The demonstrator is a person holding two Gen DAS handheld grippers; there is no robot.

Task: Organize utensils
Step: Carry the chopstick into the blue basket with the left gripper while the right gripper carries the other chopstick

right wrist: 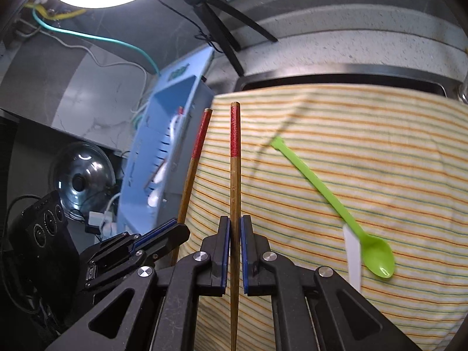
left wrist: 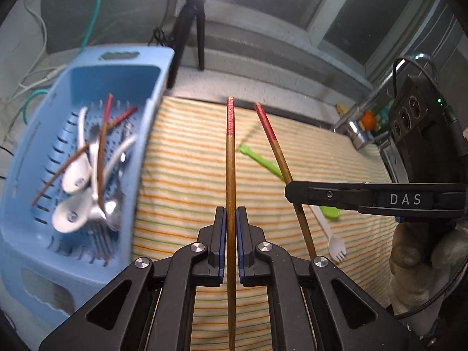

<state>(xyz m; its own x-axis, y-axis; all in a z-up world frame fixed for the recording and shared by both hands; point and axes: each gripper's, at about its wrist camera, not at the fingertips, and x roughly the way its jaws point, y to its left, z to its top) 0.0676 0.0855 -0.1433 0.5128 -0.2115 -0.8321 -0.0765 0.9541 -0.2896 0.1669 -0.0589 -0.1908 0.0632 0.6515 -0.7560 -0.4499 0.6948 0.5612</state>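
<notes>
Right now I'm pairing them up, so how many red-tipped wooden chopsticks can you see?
4: one red-tipped wooden chopstick in the left gripper, one in the right gripper, two in the light blue plastic basket. Others may hide under its spoons.

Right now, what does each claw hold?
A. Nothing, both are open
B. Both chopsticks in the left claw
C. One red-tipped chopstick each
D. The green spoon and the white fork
C: the left claw is shut on one red-tipped chopstick, the right claw on the other chopstick.
</notes>
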